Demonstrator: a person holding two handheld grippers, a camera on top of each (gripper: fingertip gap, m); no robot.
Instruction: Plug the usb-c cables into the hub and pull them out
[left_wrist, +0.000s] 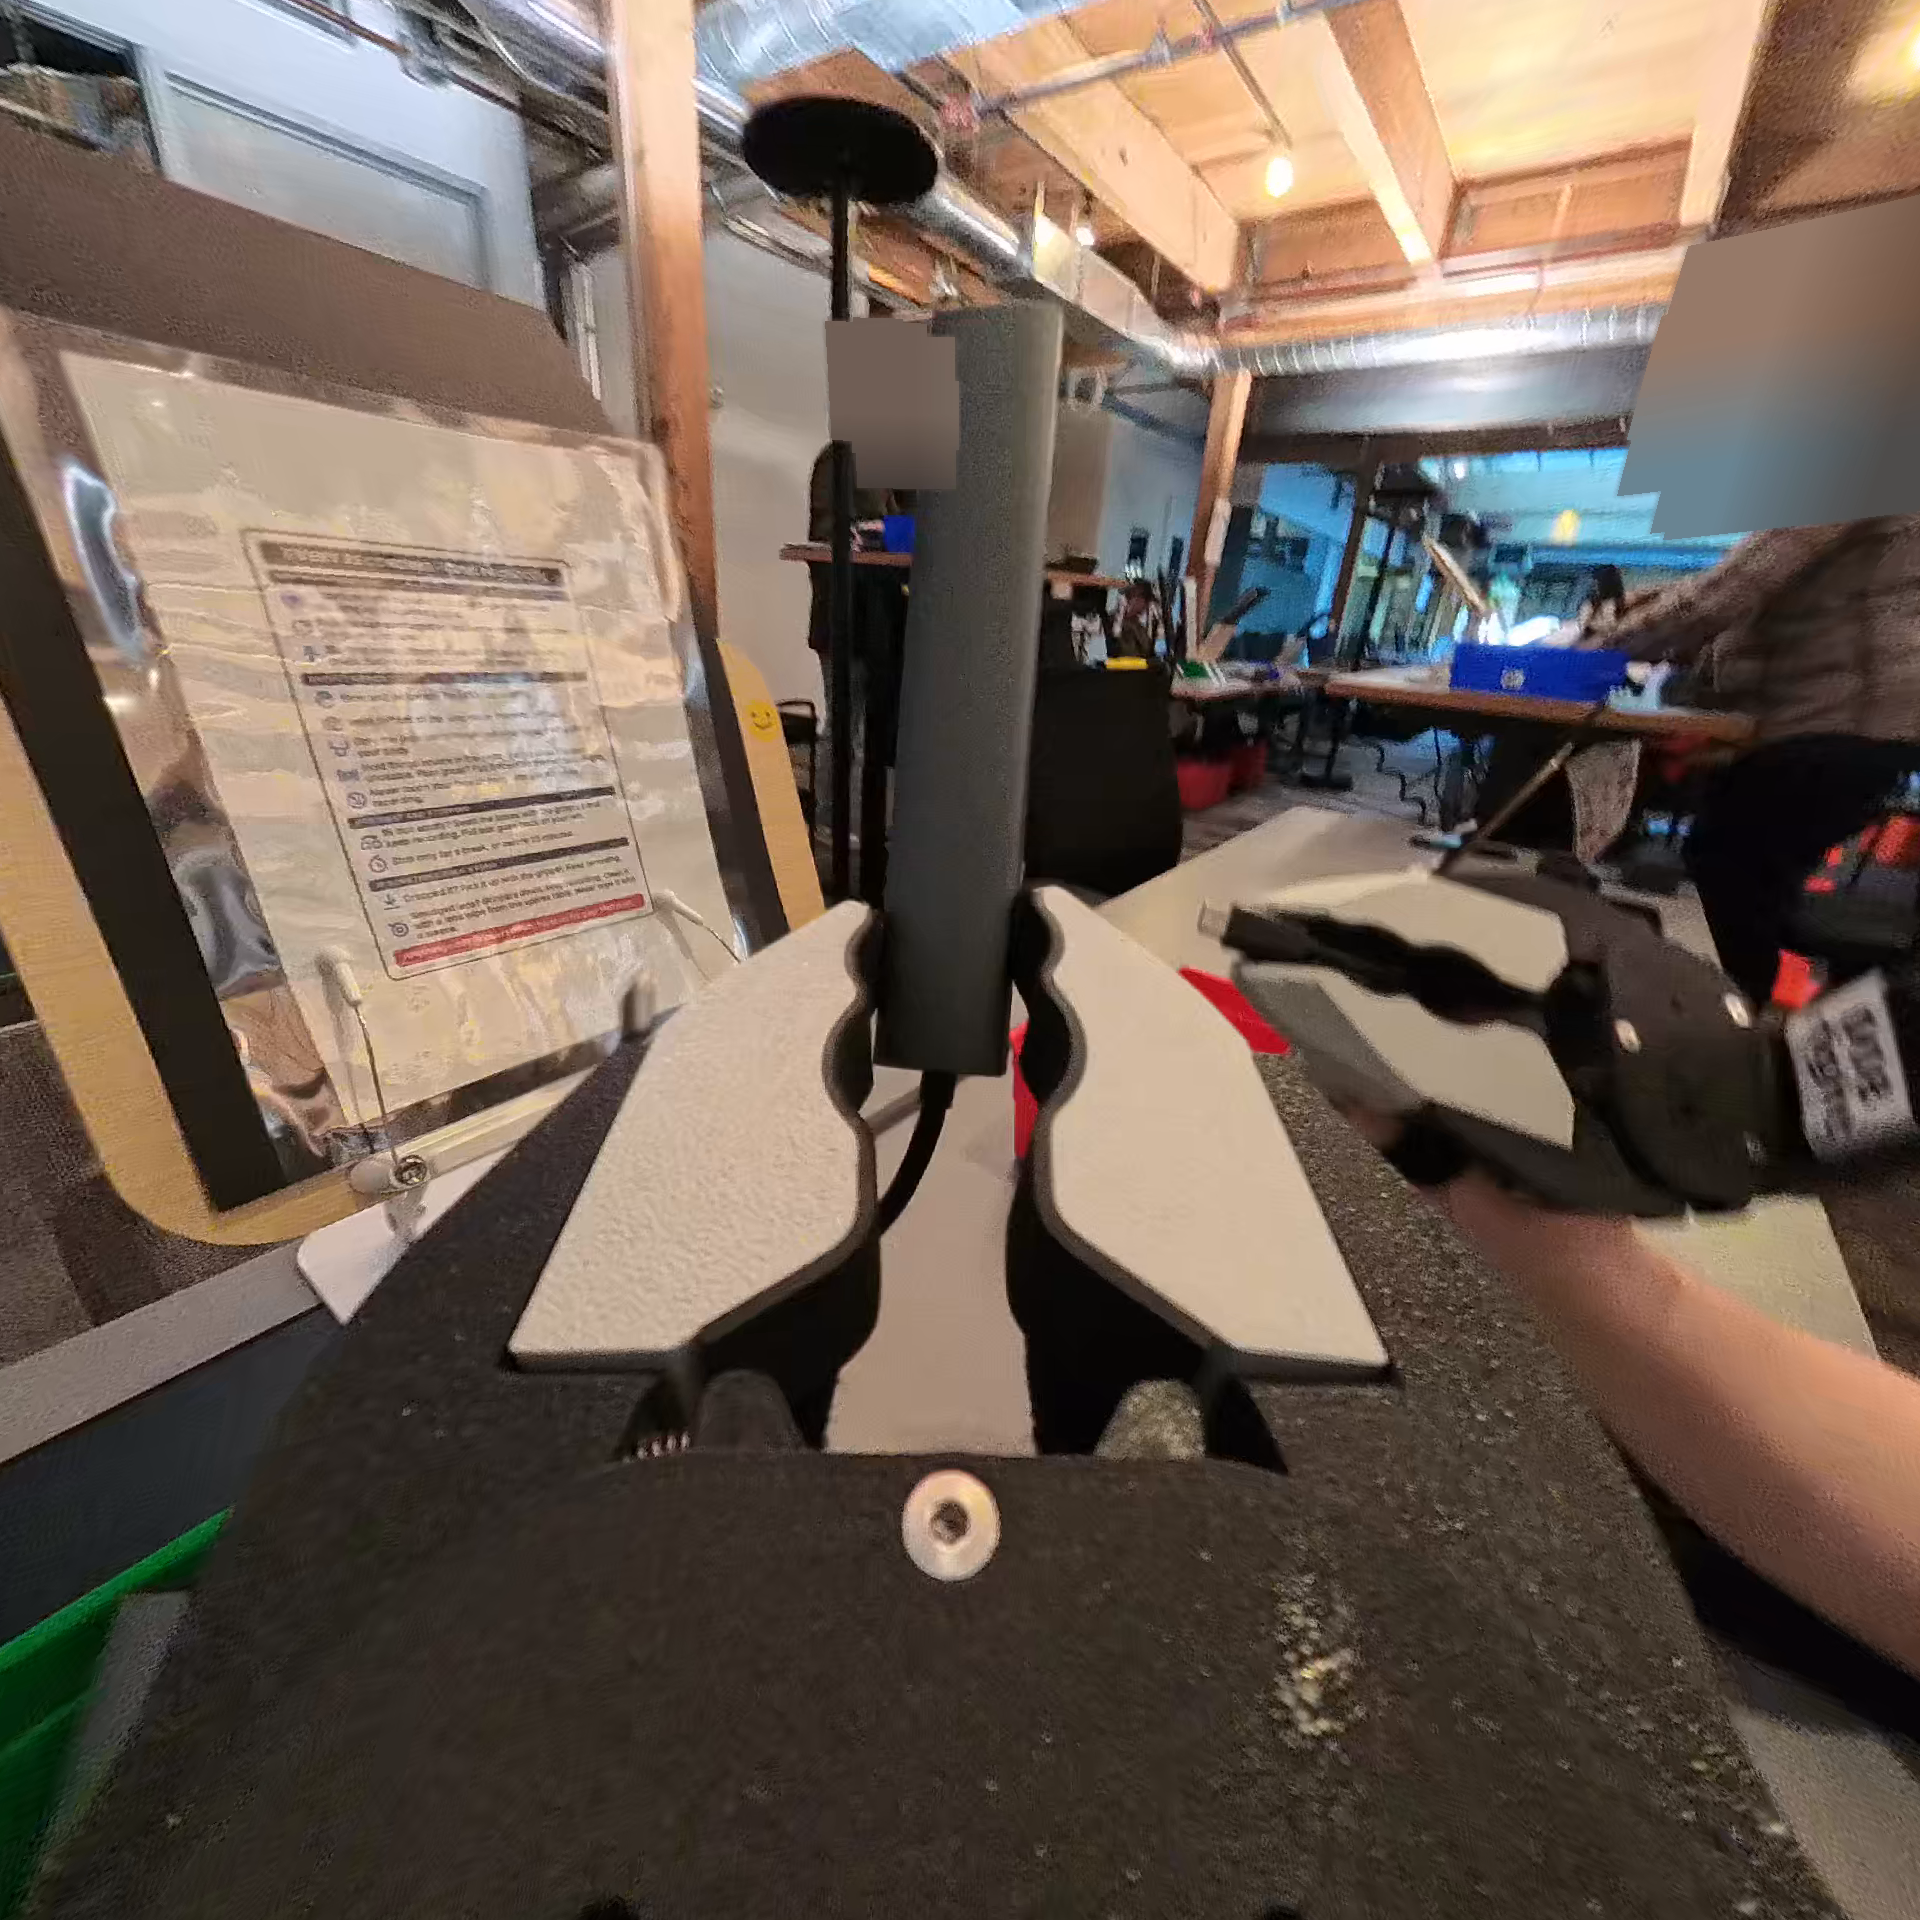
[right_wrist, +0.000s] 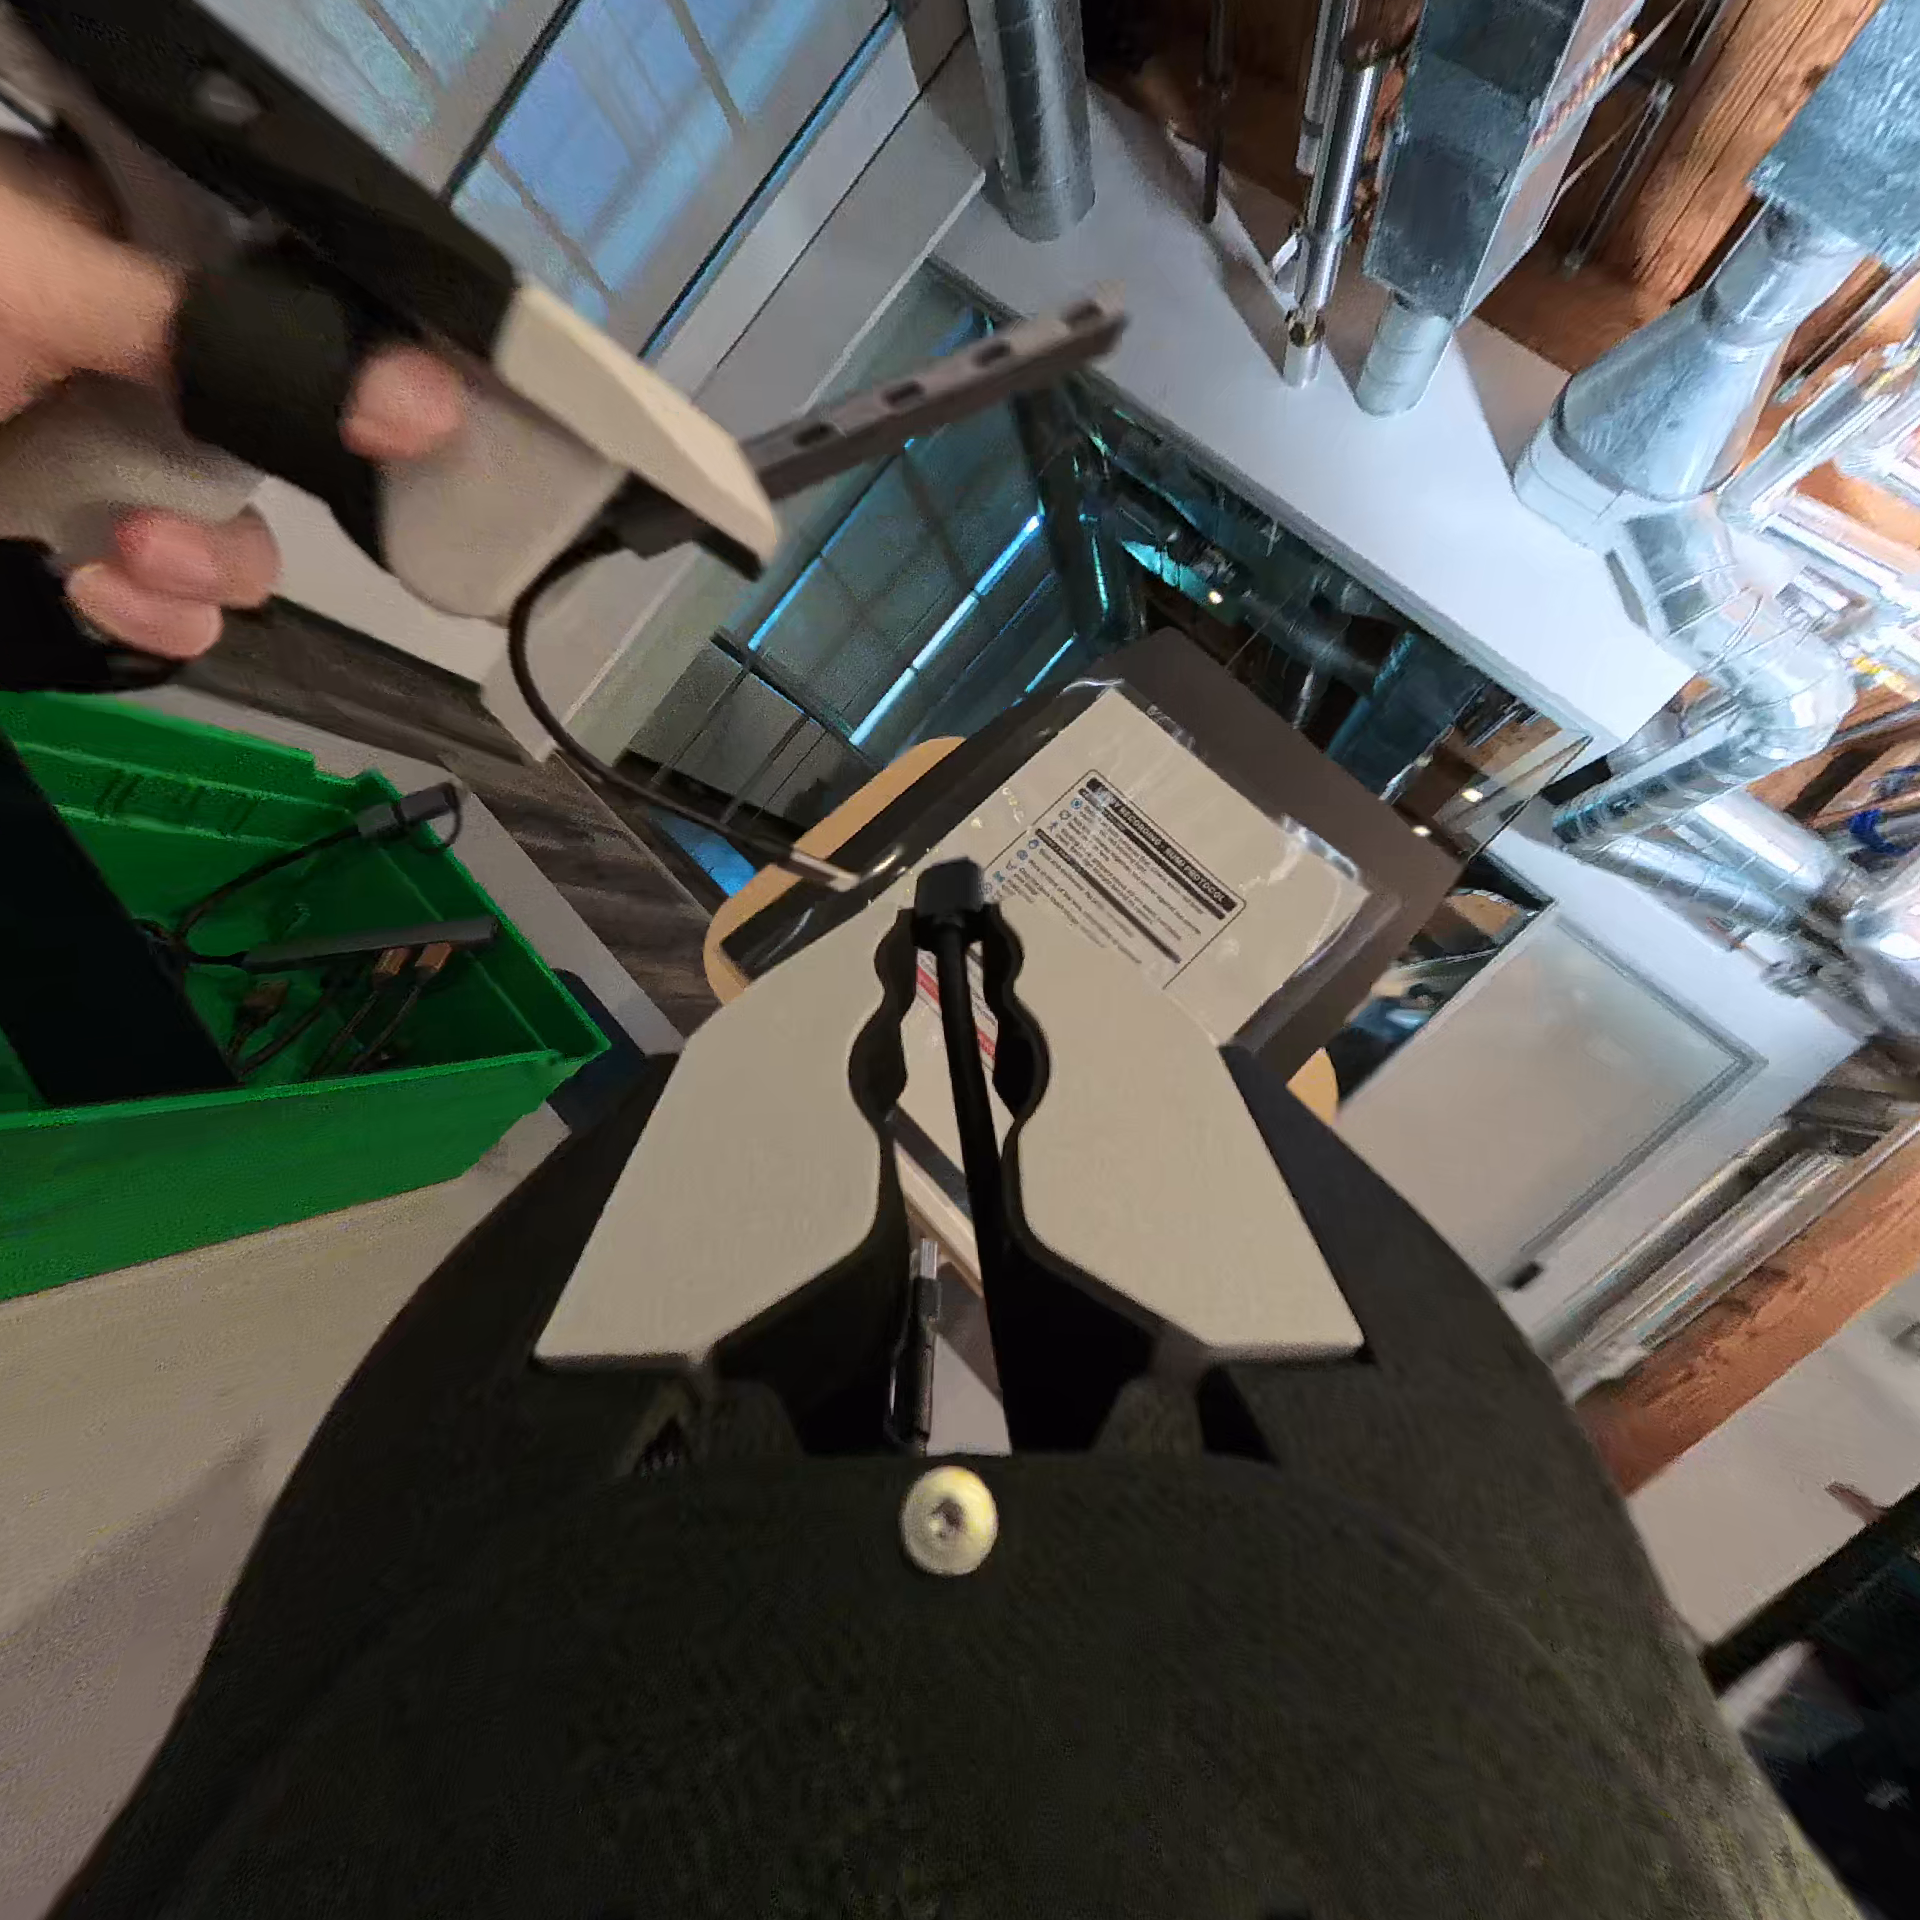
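My left gripper (left_wrist: 948, 935) is shut on the lower part of a dark grey hub (left_wrist: 971, 675) and holds it upright in the air. The hub's own black cable (left_wrist: 914, 1164) hangs from its bottom end. My right gripper (right_wrist: 948, 914) is shut on the black USB-C cable (right_wrist: 971, 1091) just behind its plug (right_wrist: 948, 883). In the left wrist view the right gripper (left_wrist: 1262, 945) is to the right of the hub, plug tip (left_wrist: 1214, 920) pointing at it with a gap between. In the right wrist view the left gripper (right_wrist: 727, 509) holds the hub (right_wrist: 935, 384) at upper left, ports visible.
A green bin (right_wrist: 260, 1143) at the left holds more cables and a hub. A laminated sheet in a clear stand (left_wrist: 416, 748) stands behind on the white table (left_wrist: 1174, 883). A red object (left_wrist: 1231, 1003) lies on the table. A bare forearm (left_wrist: 1714, 1403) reaches in from the right. Left tips to right tips: about 10 centimeters.
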